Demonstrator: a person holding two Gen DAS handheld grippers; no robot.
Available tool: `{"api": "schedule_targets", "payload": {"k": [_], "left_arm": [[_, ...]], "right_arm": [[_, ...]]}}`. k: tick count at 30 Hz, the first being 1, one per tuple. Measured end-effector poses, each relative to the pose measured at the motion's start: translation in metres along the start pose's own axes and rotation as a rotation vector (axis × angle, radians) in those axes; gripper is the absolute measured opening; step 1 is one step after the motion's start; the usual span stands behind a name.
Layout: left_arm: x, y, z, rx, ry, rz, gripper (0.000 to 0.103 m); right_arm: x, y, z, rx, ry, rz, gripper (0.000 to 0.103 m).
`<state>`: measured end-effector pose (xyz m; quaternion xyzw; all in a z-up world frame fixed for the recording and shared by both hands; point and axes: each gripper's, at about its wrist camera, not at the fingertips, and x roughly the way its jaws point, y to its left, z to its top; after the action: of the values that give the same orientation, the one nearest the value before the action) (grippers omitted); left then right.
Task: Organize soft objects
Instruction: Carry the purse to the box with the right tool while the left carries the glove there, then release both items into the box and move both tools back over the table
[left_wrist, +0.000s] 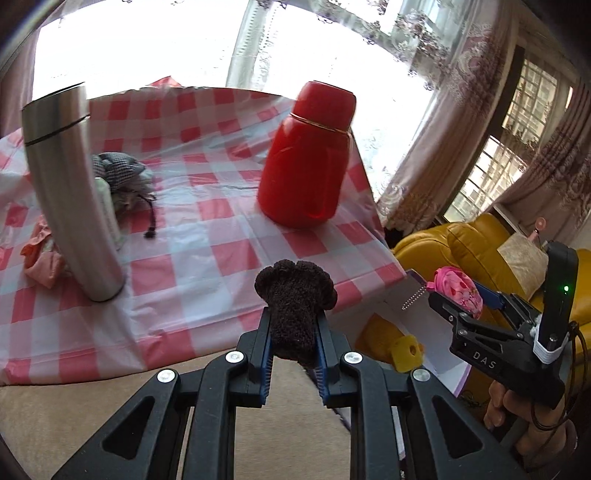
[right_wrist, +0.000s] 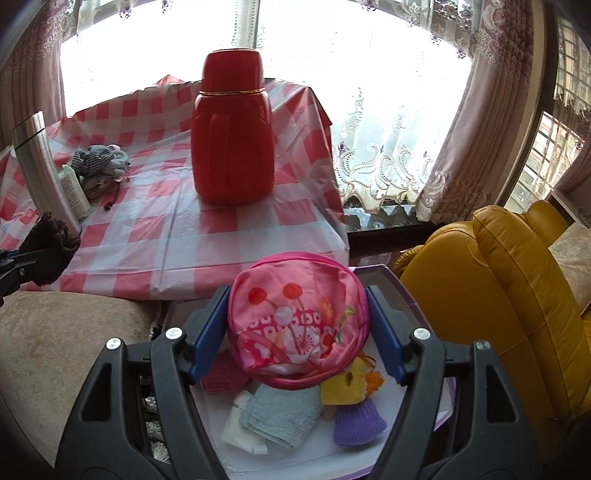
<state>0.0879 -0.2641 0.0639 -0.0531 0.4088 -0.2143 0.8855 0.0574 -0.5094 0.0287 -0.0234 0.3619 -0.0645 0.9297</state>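
Left gripper (left_wrist: 294, 328): jaws nearly together, pinching a dark brown fuzzy sock (left_wrist: 295, 295); the sock's long axis runs along the fingers, pointing forward and up in the left wrist view, its bunched, lobed end standing clear beyond the fingertips, its other end hanging down between the pads; it is held over the near edge of the red-and-white checked tablecloth (left_wrist: 207, 236), above a beige cushion (left_wrist: 74, 413).

Right gripper (right_wrist: 297, 325): jaws spread wide, clamped on either side of a round pink pouch (right_wrist: 295, 317) with a flower print; the pouch is roughly disc-shaped, its broad printed face towards the camera, no clear long axis; blue pads (right_wrist: 207, 332) press its left and right edges; it hangs above a white tray (right_wrist: 303, 458), not touching the contents.

In the tray under the pouch: a light blue folded cloth (right_wrist: 280, 413), a purple knitted piece (right_wrist: 354, 424), a yellow soft item with a hole (right_wrist: 343, 384), a pink knitted piece (right_wrist: 221, 376); all lie flat, touching or overlapping.

On the tablecloth: a red flask (right_wrist: 232, 147) upright near the far right; a steel flask (left_wrist: 66, 192) upright at the left; behind the steel flask a heap of grey checked fabric (left_wrist: 118, 170) with a dark cord trailing forward; a white tube (right_wrist: 75, 192) leans beside it.

Yellow leather armchair (right_wrist: 517, 295) to the right of the tray; a hand (left_wrist: 517, 417) grips the right gripper's handle.
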Motion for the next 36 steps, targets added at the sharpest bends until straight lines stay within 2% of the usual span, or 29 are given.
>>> {"api": "schedule_targets", "payload": {"k": [12,14,16,17,19,20,28,36], "left_arm": [[0.03,-0.082,0.008,0.138,0.05,-0.132,0.022],[0.034,-0.09,0.008,0.145,0.057,-0.152,0.027],[0.036,-0.096,0.007,0.153,0.066,-0.162,0.041],[0.037,-0.097,0.007,0.156,0.069,-0.166,0.043],[0.04,-0.098,0.007,0.157,0.076,-0.164,0.053],[0.04,-0.098,0.007,0.156,0.078,-0.163,0.054],[0.038,-0.079,0.011,0.11,0.077,-0.135,0.054],[0.021,-0.04,0.015,0.042,0.035,-0.083,0.054]], "right_arm": [[-0.01,-0.064,-0.001,0.106,-0.013,-0.113,0.076],[-0.01,-0.069,-0.002,0.121,-0.015,-0.126,0.077],[-0.008,-0.072,-0.002,0.133,-0.008,-0.126,0.078],[-0.008,-0.073,-0.003,0.135,-0.004,-0.124,0.081],[-0.007,-0.073,-0.004,0.135,-0.003,-0.125,0.083],[-0.007,-0.072,-0.004,0.134,-0.003,-0.125,0.084],[-0.007,-0.057,-0.001,0.1,0.004,-0.101,0.087],[-0.008,-0.035,0.005,0.052,0.006,-0.069,0.088]]}}
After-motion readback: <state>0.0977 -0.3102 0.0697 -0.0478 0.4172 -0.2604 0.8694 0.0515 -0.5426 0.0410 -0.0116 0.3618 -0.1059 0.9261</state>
